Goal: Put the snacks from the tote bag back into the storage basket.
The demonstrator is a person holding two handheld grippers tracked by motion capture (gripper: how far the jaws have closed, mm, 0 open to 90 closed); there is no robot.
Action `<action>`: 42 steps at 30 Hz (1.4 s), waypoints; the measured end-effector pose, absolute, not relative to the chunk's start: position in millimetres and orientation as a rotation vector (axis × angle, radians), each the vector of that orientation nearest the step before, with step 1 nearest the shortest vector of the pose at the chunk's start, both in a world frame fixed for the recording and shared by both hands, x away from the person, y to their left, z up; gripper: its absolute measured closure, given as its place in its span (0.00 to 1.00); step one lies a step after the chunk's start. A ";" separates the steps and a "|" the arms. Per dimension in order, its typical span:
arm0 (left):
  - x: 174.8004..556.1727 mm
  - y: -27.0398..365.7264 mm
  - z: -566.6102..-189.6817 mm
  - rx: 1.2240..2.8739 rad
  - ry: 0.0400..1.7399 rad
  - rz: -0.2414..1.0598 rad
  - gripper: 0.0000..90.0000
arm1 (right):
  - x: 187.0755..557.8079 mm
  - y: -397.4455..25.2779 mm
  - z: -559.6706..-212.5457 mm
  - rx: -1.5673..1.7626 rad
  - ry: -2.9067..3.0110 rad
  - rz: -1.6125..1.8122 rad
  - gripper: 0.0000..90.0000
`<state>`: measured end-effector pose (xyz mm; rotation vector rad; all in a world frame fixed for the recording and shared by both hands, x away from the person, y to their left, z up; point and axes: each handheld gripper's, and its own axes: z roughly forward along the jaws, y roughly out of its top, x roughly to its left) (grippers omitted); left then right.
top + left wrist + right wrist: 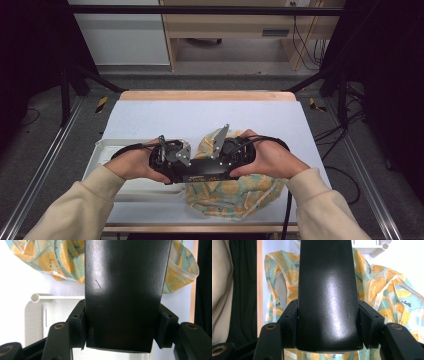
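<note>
Both hands are meeting at the desk's six o'clock edge. The left gripper and right gripper are each clamping an end of a long, flat black box, held level above the orange-slice-printed cloth bag. Its pale lettering is too small to read. A white plastic tray is lying at nine o'clock.

long flat black glossy box held level, lengthwise between both grippers, each end clamped, above crumpled orange-slice print teal fabric bag lying at table's near edge.
</note>
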<state>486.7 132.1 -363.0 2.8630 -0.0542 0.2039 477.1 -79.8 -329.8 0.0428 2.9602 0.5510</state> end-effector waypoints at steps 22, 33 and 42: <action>490.5 155.8 -351.8 2.845 0.020 0.259 0.48 | 452.3 -117.0 -325.7 0.392 2.694 0.795 0.13; 490.1 172.8 -342.5 2.824 0.042 0.290 0.48 | 439.5 -122.0 -332.4 0.535 2.568 0.876 0.10; 490.3 187.2 -336.5 2.803 0.065 0.307 0.48 | 439.3 -135.7 -339.9 0.730 2.368 1.012 0.11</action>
